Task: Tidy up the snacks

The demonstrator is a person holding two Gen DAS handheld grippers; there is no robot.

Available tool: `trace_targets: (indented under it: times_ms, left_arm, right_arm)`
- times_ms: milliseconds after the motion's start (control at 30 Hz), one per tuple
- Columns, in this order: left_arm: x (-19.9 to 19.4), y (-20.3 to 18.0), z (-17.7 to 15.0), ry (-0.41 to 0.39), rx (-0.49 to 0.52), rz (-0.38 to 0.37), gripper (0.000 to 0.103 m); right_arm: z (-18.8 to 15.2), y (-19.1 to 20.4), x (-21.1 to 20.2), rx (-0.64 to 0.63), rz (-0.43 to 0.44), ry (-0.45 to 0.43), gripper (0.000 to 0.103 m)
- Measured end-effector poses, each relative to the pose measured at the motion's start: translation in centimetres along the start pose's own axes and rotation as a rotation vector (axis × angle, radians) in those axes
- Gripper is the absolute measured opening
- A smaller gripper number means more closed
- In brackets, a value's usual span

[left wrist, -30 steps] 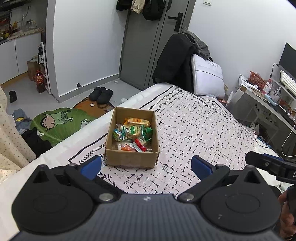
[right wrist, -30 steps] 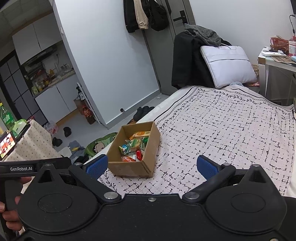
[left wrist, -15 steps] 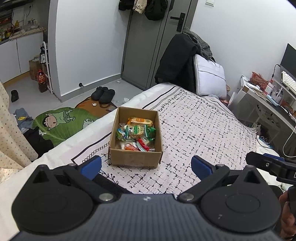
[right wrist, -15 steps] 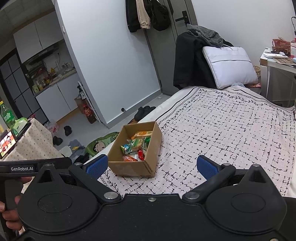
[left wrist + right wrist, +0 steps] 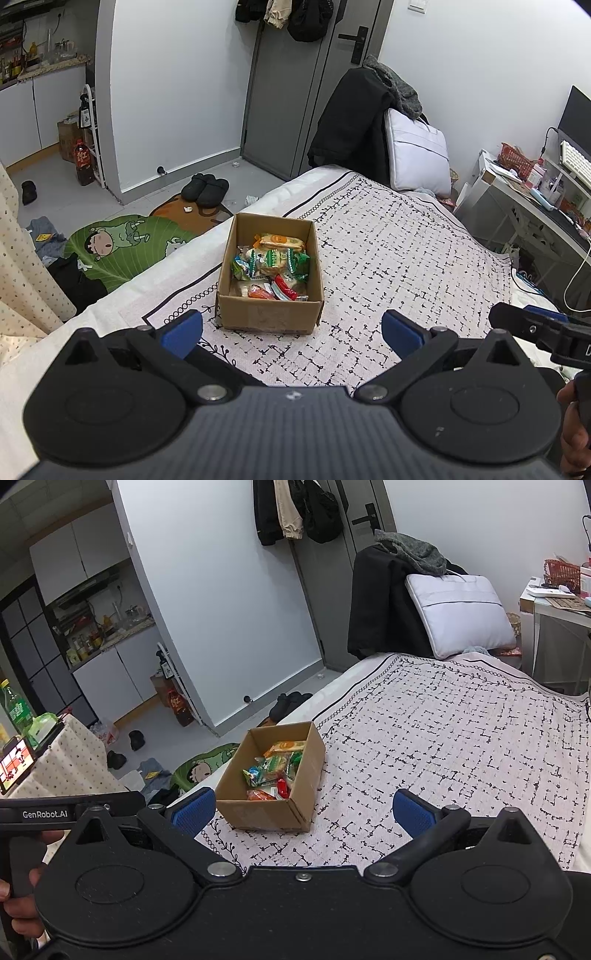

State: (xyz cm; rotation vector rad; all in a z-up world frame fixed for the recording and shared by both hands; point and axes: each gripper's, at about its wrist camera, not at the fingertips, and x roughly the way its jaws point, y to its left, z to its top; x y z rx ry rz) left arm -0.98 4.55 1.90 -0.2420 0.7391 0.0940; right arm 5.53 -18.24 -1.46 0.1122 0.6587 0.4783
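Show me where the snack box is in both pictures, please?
Left wrist view: the cardboard box sits on the bed, just left of centre, between and beyond the open left gripper.
Right wrist view: the same box is left of centre, near the right gripper and its left fingertip.
Shared landmark: the white pillow at the bed's far end.

Cardboard box (image 5: 271, 316): plain brown, seen at frame centre. Snack packets (image 5: 271, 264) inside: green, orange, red and white wrappers. Bed cover (image 5: 406, 258): pale pink-white, printed with broken black grid marks and a black vine-and-circle border. Floor mat (image 5: 122, 245), centre left: green leaf with cartoon figure. Finger pads (image 5: 183, 334): blue, on black bodies.
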Motion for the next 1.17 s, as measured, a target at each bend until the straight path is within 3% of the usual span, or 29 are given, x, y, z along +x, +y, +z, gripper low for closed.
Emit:
trace_targets:
  times_ms: [1167]
  left_arm:
    - [0.21, 0.05, -0.19, 0.004, -0.009, -0.013, 0.103]
  right_arm:
    - [-0.47, -0.15, 0.61, 0.004, -0.008, 0.016, 0.103]
